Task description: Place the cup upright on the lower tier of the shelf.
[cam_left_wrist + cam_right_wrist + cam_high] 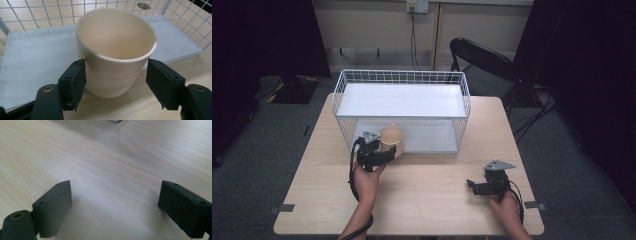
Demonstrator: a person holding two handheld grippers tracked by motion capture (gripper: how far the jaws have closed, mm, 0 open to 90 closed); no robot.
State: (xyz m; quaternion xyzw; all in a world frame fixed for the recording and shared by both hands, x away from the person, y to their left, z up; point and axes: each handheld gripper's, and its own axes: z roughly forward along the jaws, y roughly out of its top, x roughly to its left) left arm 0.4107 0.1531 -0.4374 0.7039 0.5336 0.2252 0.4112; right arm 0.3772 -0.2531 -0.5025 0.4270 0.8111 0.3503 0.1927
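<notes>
I have the left gripper [116, 82] set around the cream cup [116, 50], which stands upright at the near left edge of the wire rack [402, 80], half on the rack's lower shelf [35, 57] and half over the worktop [427, 200]. The jaws straddle the cup's lower wall: the left pad [76, 82] looks to be touching it, while the right pad stands clear with a gap, so the jaws are not yet clamped on the cup.

To do this grasp well, I judge I should centre the cup between the pads first, nudging the gripper a little right, then close evenly so the cup is not shoved sideways or tipped on the shelf lip. The cup tapers downward, so a grip higher on the wall would likely hold better than one near the base.

The right gripper [484, 187] rests near the right of the worktop, jaws spread wide, with nothing between them.
</notes>
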